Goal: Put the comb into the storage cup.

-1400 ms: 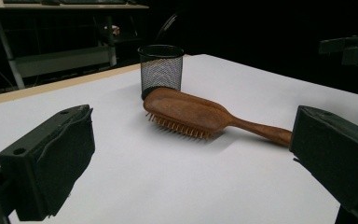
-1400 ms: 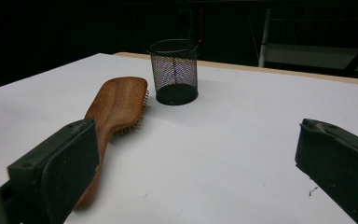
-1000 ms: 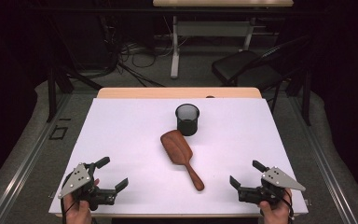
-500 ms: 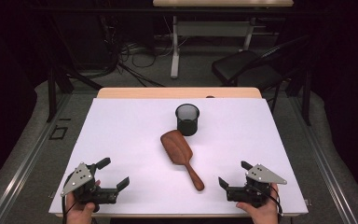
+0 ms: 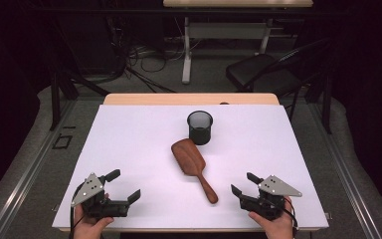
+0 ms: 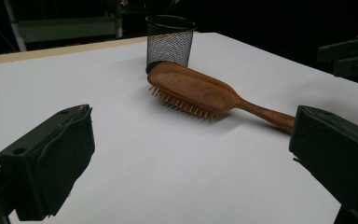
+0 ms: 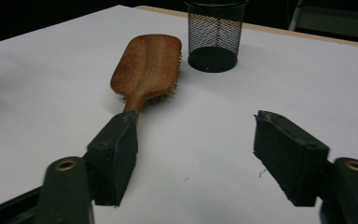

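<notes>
The brown wooden hairbrush (image 5: 194, 162) lies bristles down in the middle of the white bench (image 5: 129, 144), its handle pointing to the near edge. The right gripper (image 5: 242, 183) sits just beside the handle tip (not touching), jaws spread with nothing between them, having just been closing. The left gripper (image 5: 124, 185) waits spread by the near left corner.

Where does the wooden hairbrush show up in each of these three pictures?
High view: the hairbrush lies mid-table, handle toward the near right.
Left gripper view: the hairbrush is centre-right, bristles down, its handle end hidden behind the right-hand jaw.
Right gripper view: the hairbrush is upper left, its handle running down behind the left-hand jaw.
Shared landmark: the black mesh cup stands just beyond the brush head.
</notes>
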The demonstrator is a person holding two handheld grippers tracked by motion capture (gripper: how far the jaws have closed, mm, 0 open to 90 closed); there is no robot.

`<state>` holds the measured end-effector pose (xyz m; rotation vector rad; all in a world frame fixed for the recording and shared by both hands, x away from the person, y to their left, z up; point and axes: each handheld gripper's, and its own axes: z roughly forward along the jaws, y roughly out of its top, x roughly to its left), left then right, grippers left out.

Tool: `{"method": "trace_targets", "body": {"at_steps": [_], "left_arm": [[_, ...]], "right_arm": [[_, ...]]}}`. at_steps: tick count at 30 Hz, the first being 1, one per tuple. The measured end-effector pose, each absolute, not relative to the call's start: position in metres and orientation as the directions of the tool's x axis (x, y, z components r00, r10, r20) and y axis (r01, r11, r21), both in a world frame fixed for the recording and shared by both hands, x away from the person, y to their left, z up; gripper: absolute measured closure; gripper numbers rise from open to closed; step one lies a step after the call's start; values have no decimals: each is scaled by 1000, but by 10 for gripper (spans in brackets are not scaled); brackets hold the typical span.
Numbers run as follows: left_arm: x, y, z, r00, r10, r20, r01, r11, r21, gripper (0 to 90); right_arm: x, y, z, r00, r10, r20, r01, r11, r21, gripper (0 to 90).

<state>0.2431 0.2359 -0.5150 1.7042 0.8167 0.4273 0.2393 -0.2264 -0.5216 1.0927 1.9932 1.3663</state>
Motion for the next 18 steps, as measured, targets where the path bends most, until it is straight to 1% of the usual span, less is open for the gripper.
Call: {"method": "trace_targets", "body": {"at_steps": [5,6,7,9,12,15,17,18], "left_arm": [[242,234,-514,698,701,-148,318,-119,940,3],[241,234,-514,698,700,-150,323,-122,939,3],[241,233,-514,698,700,-151,325,-121,938,3],[240,233,-513,695,701,-160,333,-116,936,3],[240,232,-513,697,699,-159,329,-115,937,3],[240,231,-514,697,699,-156,332,-123,935,3],[239,230,-514,698,698,-158,334,-122,935,3],[239,230,-514,699,698,-156,331,-122,936,3]], "right_arm": [[239,-225,-521,-564,824,54,344,175,923,358],[238,-225,-521,-564,824,54,342,174,924,371],[238,-224,-521,-566,822,59,342,169,925,404],[238,-223,-521,-576,814,72,355,170,919,411],[237,-219,-521,-578,812,80,372,174,912,446],[236,-214,-522,-573,817,60,382,202,902,509],[236,-211,-524,-577,814,66,399,211,892,582],[237,-207,-525,-590,804,67,401,220,889,634]]}}
